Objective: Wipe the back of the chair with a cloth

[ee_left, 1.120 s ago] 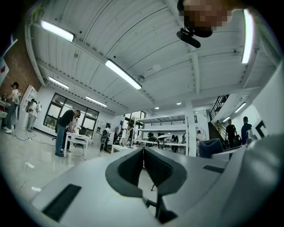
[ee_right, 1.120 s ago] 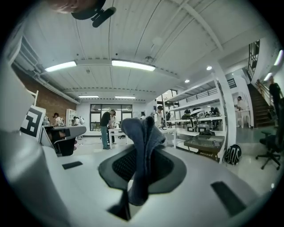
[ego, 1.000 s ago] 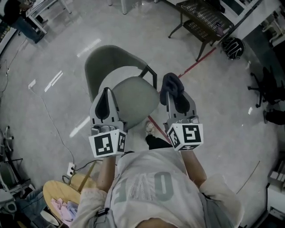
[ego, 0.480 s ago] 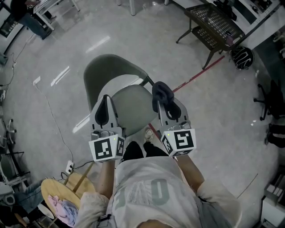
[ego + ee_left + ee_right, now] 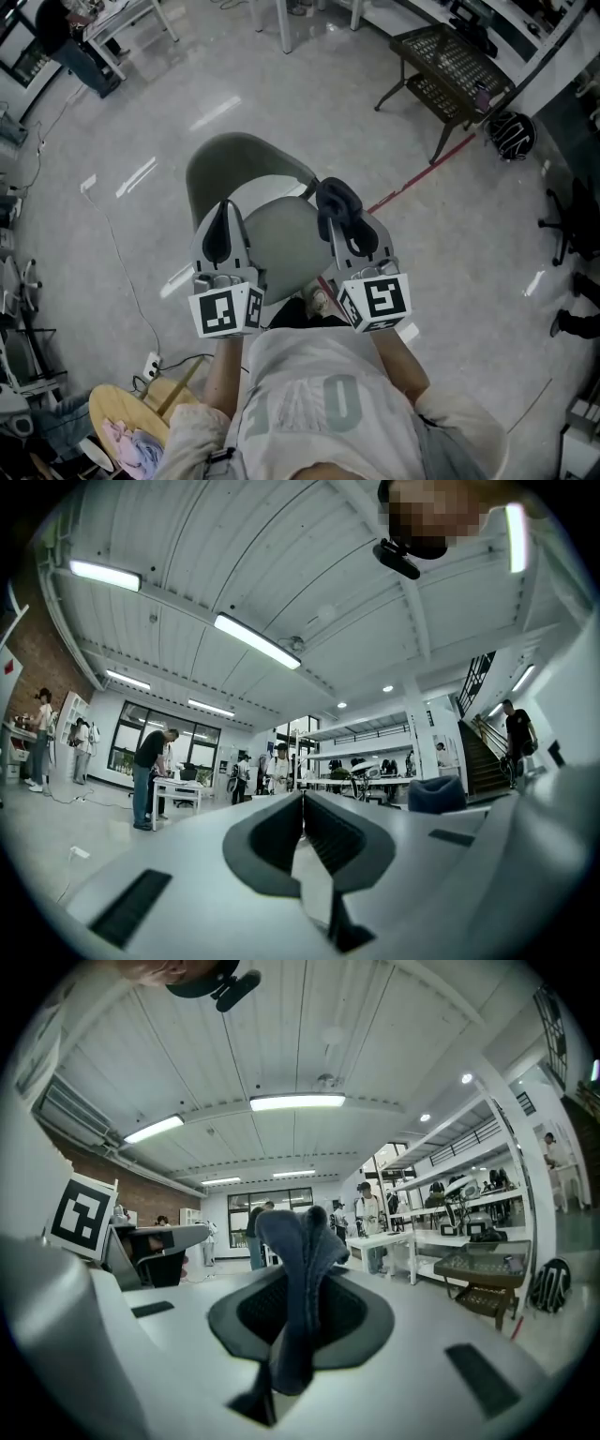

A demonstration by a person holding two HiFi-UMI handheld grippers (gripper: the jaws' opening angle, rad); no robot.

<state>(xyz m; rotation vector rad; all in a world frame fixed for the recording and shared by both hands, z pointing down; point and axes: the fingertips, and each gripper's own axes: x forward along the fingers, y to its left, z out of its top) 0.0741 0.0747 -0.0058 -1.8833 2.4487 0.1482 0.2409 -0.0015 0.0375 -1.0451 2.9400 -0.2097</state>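
- Clamping a dark blue cloth in its jaws, the right gripper is hovering above the grey chair.
- The left gripper is pressing its jaws together nearby.

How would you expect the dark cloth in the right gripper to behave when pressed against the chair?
Probably floppy: the cloth folds and bunches above the shut jaws of the right gripper. Likely light: a pinch holds it. It should conform to the chair.
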